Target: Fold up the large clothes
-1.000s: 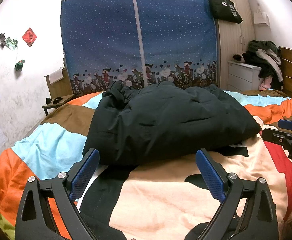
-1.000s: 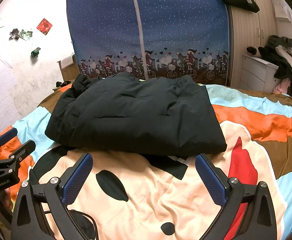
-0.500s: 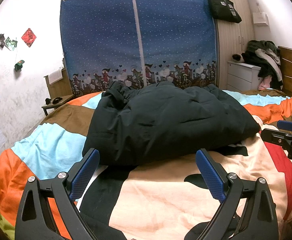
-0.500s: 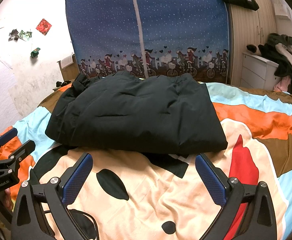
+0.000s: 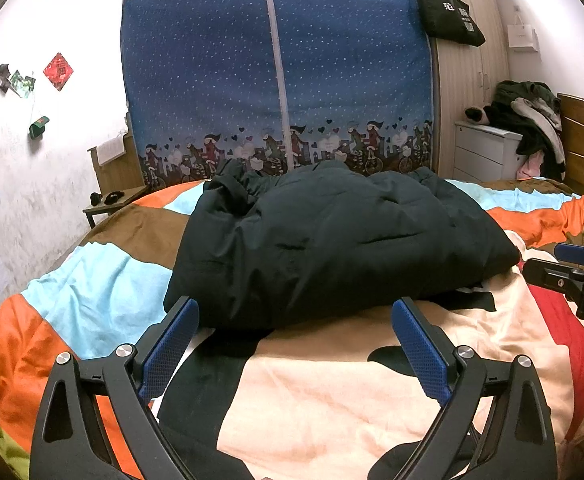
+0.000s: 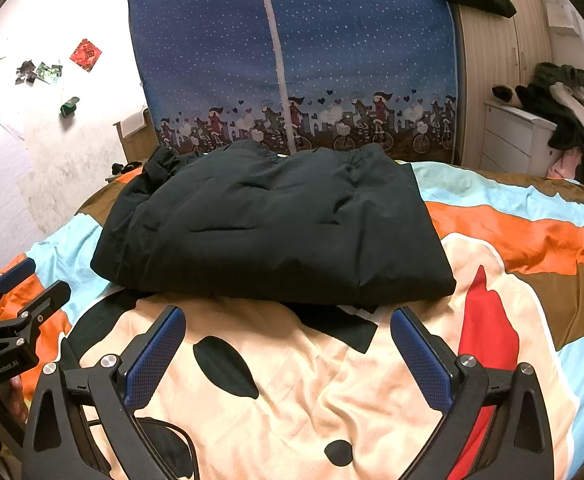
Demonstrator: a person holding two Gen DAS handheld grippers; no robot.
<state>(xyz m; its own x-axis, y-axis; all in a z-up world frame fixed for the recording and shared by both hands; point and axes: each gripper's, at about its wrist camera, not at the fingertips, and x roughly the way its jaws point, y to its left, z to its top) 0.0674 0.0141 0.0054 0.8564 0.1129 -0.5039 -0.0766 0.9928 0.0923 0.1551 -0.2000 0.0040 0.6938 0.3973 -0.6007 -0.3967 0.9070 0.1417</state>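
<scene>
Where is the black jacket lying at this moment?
In both wrist views the black jacket lies folded on the colourful bed cover, centred just beyond the open left gripper and right gripper, before the blue fabric wardrobe.

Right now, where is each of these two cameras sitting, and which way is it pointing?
Left wrist: rides on the left gripper, looking along its open fingers at the dark folded jacket on the striped bedspread; the right gripper pokes in at the right edge.
Right wrist: rides on the right gripper, open too, facing the same jacket; the left gripper shows at the left edge.
Shared: jacket, bedspread, blue fabric wardrobe.
</scene>
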